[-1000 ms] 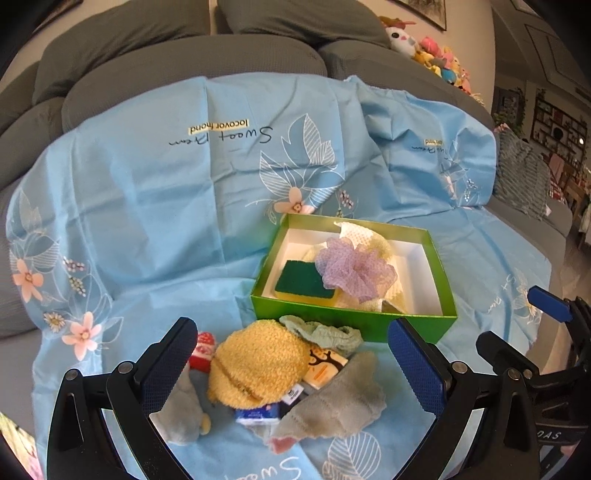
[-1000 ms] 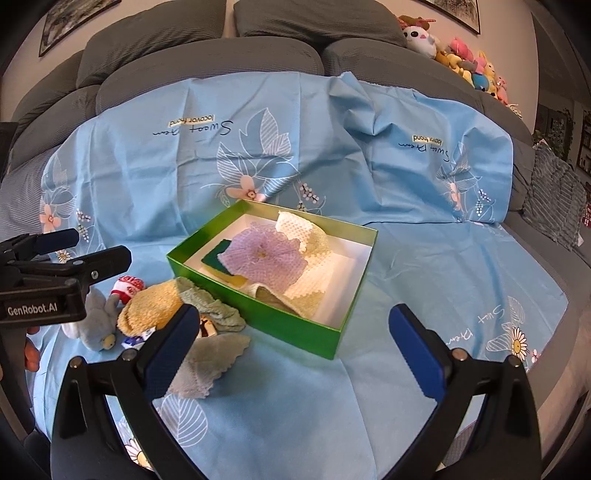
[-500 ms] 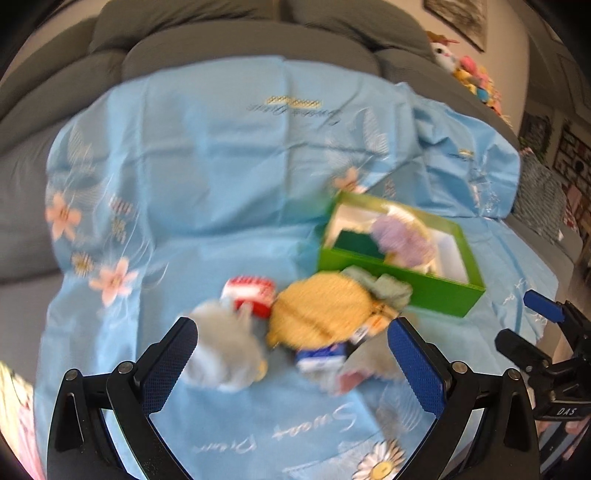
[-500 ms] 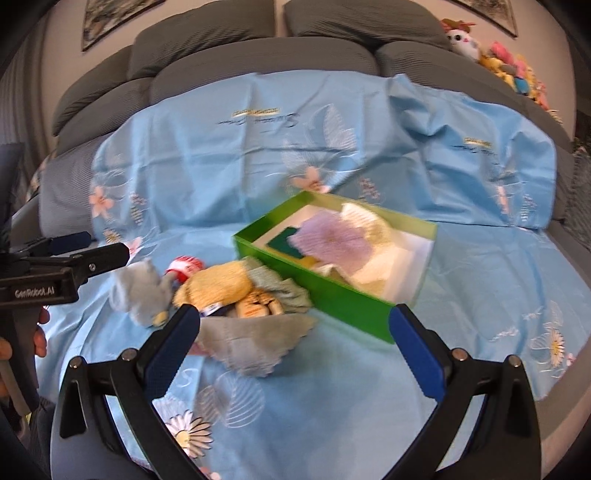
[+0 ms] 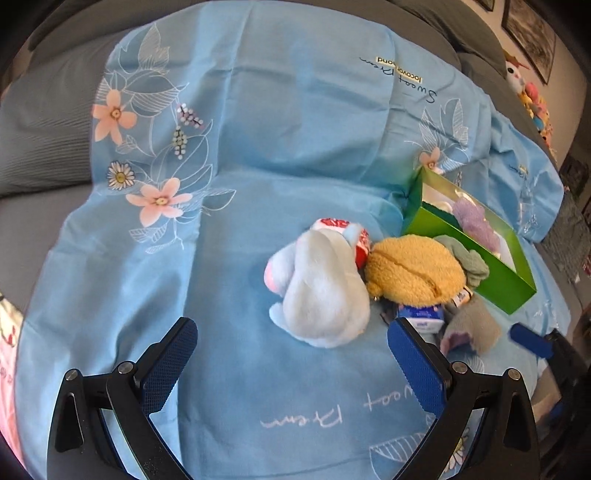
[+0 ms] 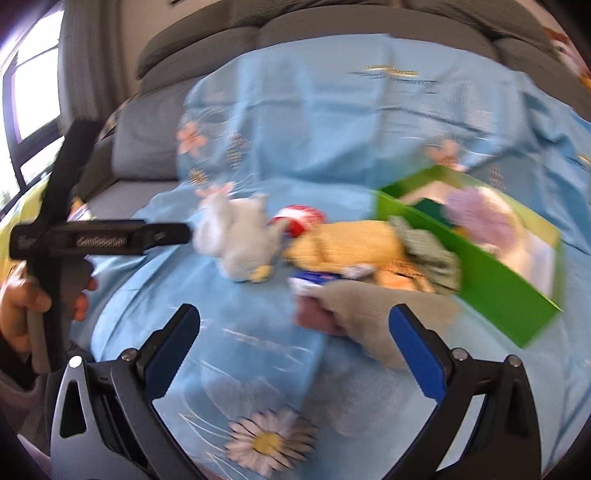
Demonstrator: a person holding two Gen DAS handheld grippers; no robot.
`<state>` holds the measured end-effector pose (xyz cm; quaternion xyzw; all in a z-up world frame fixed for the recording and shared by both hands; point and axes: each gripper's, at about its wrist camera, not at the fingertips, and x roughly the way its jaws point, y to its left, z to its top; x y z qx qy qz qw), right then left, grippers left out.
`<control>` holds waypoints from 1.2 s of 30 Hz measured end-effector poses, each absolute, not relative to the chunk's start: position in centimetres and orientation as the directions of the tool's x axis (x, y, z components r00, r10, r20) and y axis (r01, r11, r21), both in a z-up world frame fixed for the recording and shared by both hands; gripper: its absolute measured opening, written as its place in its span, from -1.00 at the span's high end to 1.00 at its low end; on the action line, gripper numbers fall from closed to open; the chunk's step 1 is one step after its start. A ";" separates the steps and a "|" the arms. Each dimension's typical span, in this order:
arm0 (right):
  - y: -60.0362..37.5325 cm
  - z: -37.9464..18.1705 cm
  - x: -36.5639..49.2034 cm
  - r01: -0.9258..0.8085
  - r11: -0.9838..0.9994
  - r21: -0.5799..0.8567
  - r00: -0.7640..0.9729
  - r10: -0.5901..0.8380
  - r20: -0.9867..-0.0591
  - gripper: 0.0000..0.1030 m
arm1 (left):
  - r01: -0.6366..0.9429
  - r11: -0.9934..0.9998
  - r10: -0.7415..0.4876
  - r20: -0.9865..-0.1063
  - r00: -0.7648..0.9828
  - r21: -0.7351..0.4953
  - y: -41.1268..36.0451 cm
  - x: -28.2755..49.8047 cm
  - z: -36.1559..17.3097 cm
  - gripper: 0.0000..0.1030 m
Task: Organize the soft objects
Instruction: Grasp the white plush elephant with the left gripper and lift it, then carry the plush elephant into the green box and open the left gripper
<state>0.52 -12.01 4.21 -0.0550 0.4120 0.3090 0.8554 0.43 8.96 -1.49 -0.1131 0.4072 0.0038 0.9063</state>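
The left gripper [image 5: 291, 358], fingers spread and empty, has the pale plush toy [image 5: 325, 284] just ahead, slightly right of centre, lengthwise toward it and nearer than to the open-fingered right gripper [image 6: 295, 343].

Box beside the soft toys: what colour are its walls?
Bright green box, white inside; clearest in the left wrist view.

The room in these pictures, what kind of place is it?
Most likely a home living room. A grey sofa with thick back cushions is draped in a blue flowered cloth, framed pictures hang on the wall, and a window lets in daylight.
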 end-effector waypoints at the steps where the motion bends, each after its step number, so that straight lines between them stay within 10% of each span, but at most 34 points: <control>1: -11.0 3.9 0.6 -0.589 0.792 0.161 0.458 0.491 -0.741 -0.99 | -0.086 0.975 -0.098 -0.739 0.667 -0.207 9.1 0.9 -1.6 -0.99; 17: -2.0 -1.9 6.4 -0.594 0.777 0.208 0.366 0.491 -0.790 -0.74 | 0.114 0.908 -0.398 -0.744 0.537 -0.403 9.8 7.2 -5.9 -0.99; 27: 0.1 -3.8 7.7 -0.644 0.751 0.150 0.330 0.448 -0.831 -0.28 | 0.156 0.863 -0.491 -0.724 0.485 -0.481 9.7 8.2 -7.6 -0.19; 36: -0.4 -3.2 7.2 -0.635 0.750 0.184 0.331 0.479 -0.813 -0.22 | 0.170 0.872 -0.476 -0.713 0.515 -0.459 9.2 6.6 -6.1 -0.14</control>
